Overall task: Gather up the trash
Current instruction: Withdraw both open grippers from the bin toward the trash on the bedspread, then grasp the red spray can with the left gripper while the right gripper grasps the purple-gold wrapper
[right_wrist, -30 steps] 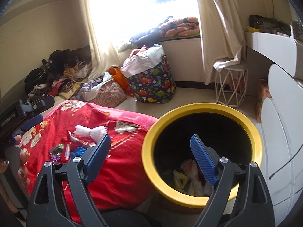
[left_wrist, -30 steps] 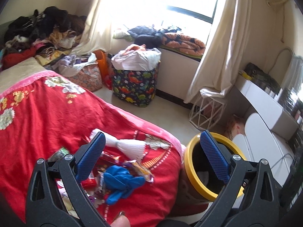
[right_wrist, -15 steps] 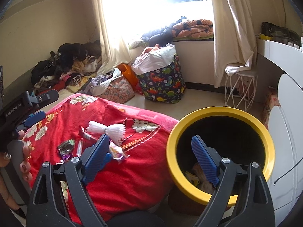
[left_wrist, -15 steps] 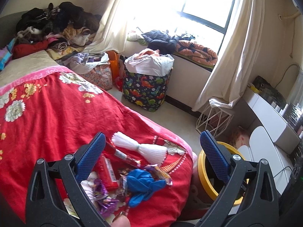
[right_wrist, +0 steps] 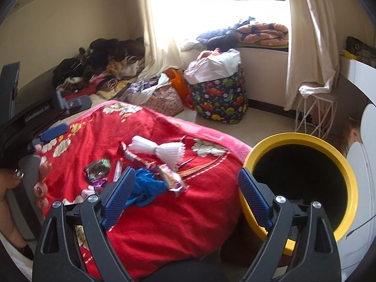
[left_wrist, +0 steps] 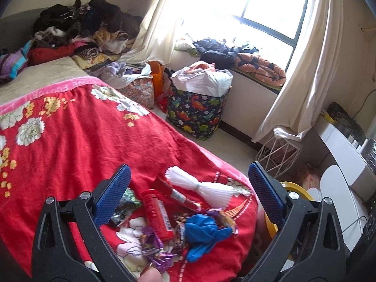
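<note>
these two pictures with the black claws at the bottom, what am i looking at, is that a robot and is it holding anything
No robot: a person holds a two-finger gripper in each hand, each with a camera looking along its blue-padded fingers. One picture is from the left gripper, the other from the right gripper. Both are open and hold nothing. On the red blanket lies a small pile of trash: a blue glove, a red tube, a white bundle of strips and candy wrappers. Beside the bed stands a yellow-rimmed bin.
</note>
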Motion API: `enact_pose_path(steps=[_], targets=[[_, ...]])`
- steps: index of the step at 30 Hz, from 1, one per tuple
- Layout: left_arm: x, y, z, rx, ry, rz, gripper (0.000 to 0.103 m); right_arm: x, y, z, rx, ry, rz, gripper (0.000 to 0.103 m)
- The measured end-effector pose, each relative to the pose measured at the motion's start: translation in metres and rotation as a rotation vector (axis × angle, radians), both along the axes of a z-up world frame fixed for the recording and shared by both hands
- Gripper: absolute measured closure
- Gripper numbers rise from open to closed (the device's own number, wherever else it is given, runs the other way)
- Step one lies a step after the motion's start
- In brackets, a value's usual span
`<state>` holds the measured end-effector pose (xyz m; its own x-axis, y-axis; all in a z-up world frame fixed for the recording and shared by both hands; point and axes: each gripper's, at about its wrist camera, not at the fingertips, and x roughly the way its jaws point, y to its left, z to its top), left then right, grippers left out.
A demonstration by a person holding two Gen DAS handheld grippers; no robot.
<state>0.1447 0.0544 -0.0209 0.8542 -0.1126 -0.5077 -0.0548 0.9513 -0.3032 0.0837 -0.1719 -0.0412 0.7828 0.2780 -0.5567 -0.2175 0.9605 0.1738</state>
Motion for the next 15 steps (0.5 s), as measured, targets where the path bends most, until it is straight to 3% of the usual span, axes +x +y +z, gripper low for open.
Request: enact_pose_path(steps=[7,11,15], targets=[[0.000,0.022,-0.012,-0.006,0.048,0.024,0.011,0.005,0.019,-0.011,-0.025,0.029,0.054,0.017],[0.000,0.033,-0.022,0.000,0.086,0.033,0.011,0.013,0.024,-0.017,-0.031,0.056,0.065,0.028],[0.002,0.040,-0.032,-0.020,0.122,0.031,0.022,0.024,0.023,-0.026,-0.044,0.089,0.059,0.039]])
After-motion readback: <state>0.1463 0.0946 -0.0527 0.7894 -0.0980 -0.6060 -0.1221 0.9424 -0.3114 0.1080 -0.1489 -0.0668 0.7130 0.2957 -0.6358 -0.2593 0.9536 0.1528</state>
